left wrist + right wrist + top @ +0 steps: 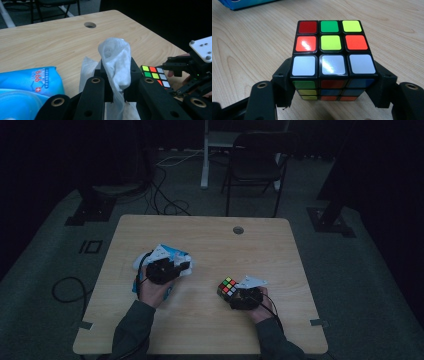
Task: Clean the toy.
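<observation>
Table: pale wooden top (210, 245), dark room around it.
Left gripper (117, 82): clenched on crumpled white wet wipe (116, 62).
Right gripper (333, 82): hugging colourful plastic puzzle cube (332, 50).
Tip: hold cube steady, rub wipe gently over its top.

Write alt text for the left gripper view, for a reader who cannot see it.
The left hand-held gripper pinches a crumpled white wipe between its two black jaws above a light wooden table. A blue wipe packet lies at lower left, and at right the other hand-held gripper is at a scrambled puzzle cube.
</observation>
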Motion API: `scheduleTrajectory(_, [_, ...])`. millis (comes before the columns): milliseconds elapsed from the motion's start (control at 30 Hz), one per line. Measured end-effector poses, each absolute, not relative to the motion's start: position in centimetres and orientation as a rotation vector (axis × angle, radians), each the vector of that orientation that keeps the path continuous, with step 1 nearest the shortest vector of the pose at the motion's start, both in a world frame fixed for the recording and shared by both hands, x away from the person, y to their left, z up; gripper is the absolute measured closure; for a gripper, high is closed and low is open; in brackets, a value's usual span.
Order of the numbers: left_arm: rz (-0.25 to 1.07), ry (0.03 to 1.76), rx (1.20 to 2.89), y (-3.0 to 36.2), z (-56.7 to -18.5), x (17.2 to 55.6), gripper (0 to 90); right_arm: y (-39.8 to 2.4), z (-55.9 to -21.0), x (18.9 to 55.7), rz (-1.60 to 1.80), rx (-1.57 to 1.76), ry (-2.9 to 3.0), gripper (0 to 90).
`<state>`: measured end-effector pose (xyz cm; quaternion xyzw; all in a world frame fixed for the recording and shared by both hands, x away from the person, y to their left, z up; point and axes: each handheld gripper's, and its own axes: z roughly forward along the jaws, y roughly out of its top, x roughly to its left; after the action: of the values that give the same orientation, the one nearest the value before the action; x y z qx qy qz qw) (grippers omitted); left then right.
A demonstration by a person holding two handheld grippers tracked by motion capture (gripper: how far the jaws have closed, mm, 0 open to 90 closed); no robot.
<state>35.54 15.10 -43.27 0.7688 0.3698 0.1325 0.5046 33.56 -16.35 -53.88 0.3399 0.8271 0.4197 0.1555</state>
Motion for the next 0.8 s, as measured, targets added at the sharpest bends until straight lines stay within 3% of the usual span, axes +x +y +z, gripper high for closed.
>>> scheduleTrajectory(800, [0.244,0.766,1.867,11.9,-44.2,34.8,82.3,-15.7,-52.3,31.8,1.235,0.849,2.335,34.4])
